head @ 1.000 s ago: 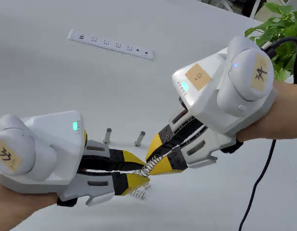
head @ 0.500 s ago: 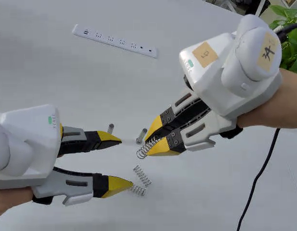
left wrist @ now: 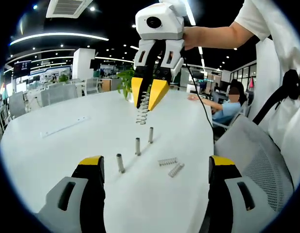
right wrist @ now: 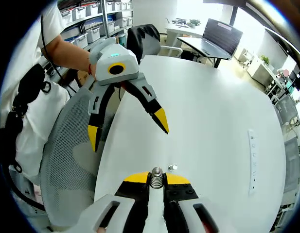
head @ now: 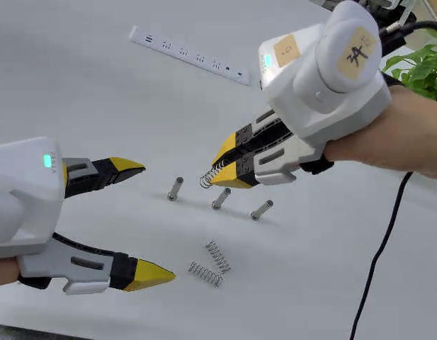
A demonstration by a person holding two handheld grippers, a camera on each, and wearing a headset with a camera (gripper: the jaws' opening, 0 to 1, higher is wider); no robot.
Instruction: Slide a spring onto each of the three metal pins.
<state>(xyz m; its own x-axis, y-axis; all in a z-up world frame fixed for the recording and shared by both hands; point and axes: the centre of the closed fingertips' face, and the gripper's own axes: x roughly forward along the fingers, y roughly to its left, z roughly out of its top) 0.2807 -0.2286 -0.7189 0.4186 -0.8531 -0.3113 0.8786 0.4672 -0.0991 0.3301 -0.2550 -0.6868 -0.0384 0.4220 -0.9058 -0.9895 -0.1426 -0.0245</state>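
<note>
White table, spring gripped in right tool

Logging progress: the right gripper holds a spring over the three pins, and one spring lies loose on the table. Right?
Not quite. The head view shows two on the table, not one: a loose spring and a second loose spring beside it. The right gripper does hold a spring over the three pins.
</note>
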